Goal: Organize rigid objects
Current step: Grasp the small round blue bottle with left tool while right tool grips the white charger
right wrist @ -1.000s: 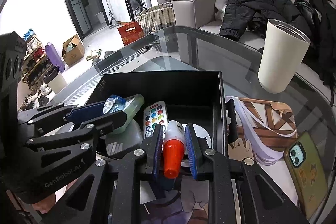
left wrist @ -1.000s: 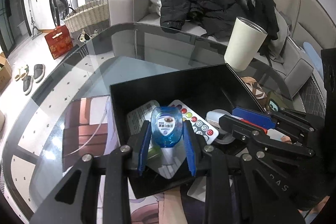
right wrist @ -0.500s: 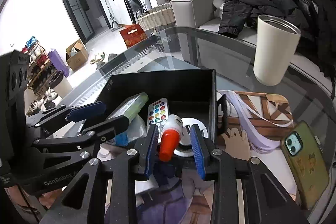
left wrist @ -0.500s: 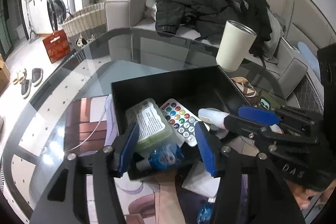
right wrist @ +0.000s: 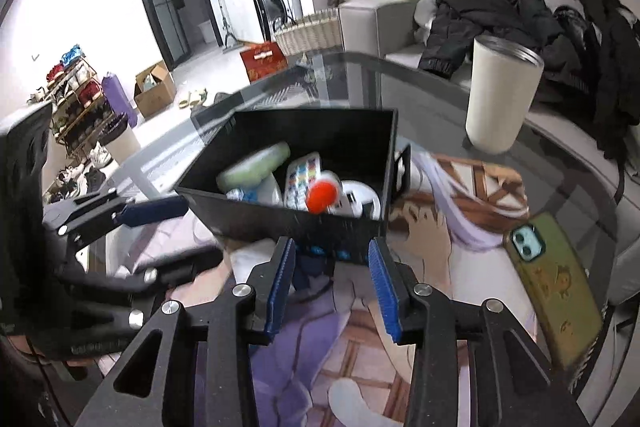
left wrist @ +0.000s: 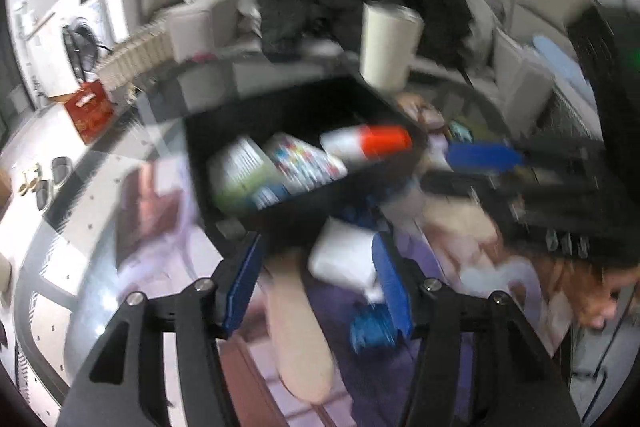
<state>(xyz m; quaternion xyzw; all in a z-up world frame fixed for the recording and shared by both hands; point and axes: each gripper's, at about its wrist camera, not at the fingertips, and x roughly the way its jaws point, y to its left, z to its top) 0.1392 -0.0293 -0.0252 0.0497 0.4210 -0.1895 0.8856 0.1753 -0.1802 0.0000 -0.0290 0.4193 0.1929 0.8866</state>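
Note:
A black box stands on the glass table. Inside lie a green-white pack, a remote with coloured buttons, a blue-capped bottle and a white bottle with a red cap. My right gripper hovers just short of the box's near wall, its jaws opening with nothing between them. My left gripper is open over the printed mat in a blurred view. A white packet and a small blue object lie on the mat under it, not gripped.
A cream tumbler stands behind the box to the right. A phone in an olive case lies on the printed mat at the right. A sofa with dark coats is beyond the table edge.
The left gripper let the blue-capped bottle go and the right let the red-capped bottle go; both bottles now lie in the box. Both grippers opened and drew back from the box.

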